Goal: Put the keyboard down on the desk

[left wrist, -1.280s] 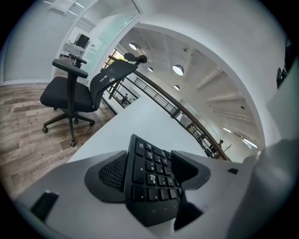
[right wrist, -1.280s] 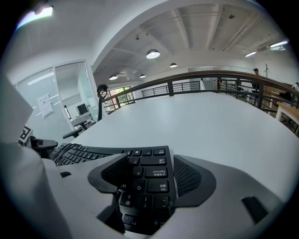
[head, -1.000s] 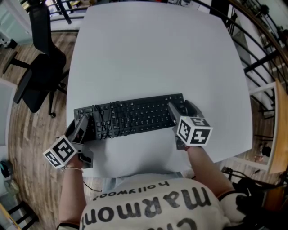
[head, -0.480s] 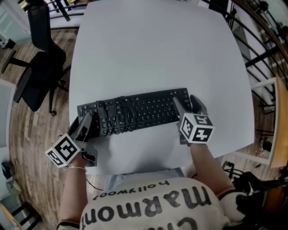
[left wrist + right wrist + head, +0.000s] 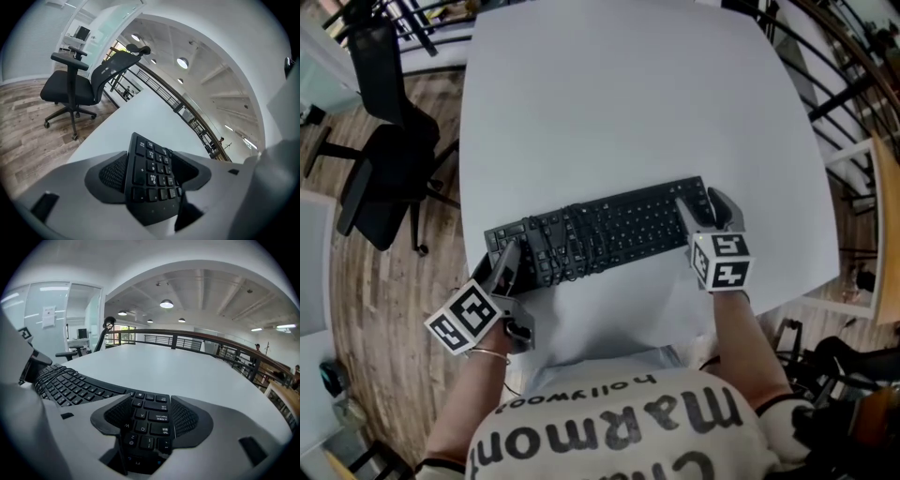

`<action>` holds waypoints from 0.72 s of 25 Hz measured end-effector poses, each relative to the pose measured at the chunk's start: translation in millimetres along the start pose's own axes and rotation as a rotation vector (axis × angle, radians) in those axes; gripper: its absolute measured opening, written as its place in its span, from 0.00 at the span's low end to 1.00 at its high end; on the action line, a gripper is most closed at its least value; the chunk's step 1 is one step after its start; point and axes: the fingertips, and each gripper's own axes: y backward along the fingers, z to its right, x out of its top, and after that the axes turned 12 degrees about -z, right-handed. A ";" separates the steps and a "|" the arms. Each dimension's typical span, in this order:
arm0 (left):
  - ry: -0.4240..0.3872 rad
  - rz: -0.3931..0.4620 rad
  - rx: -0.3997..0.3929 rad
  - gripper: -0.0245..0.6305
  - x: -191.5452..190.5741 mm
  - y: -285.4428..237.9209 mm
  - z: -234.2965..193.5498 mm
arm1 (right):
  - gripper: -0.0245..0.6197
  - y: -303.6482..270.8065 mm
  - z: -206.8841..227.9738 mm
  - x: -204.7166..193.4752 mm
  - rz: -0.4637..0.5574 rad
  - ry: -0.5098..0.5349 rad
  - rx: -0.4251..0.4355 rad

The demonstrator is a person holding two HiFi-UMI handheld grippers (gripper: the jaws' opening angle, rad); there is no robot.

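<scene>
A black keyboard [image 5: 609, 234] stretches across the near part of the white desk [image 5: 628, 112], with a coiled black cable [image 5: 555, 246] lying on its left half. My left gripper [image 5: 508, 264] is shut on its left end; in the left gripper view the number keys [image 5: 151, 161] sit tilted between the pads [image 5: 112, 172]. My right gripper [image 5: 703, 214] has the right end between its jaws, which are closing, and both pads [image 5: 185, 418] touch the keyboard [image 5: 65, 385]. Whether the keyboard rests on the desk I cannot tell.
A black office chair [image 5: 384, 178] stands on the wooden floor left of the desk, also seen as the chair [image 5: 79, 84] in the left gripper view. A dark railing [image 5: 853, 103] runs along the right. The desk's near edge is just below the keyboard, against the person's shirt [image 5: 619, 422].
The keyboard and both grippers have shifted to the right in the head view. The keyboard now lies more slanted, left end nearer me.
</scene>
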 end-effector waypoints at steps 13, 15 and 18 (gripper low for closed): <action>0.017 -0.040 -0.063 0.48 0.5 -1.4 3.8 | 0.12 6.7 -21.5 4.6 -0.114 0.147 -0.083; 0.023 -0.046 -0.075 0.48 1.3 -1.6 4.9 | 0.12 12.0 -23.7 11.3 -0.107 0.140 -0.080; 0.035 -0.056 -0.093 0.48 0.9 -0.5 4.4 | 0.12 20.0 -29.6 19.8 -0.086 0.141 -0.075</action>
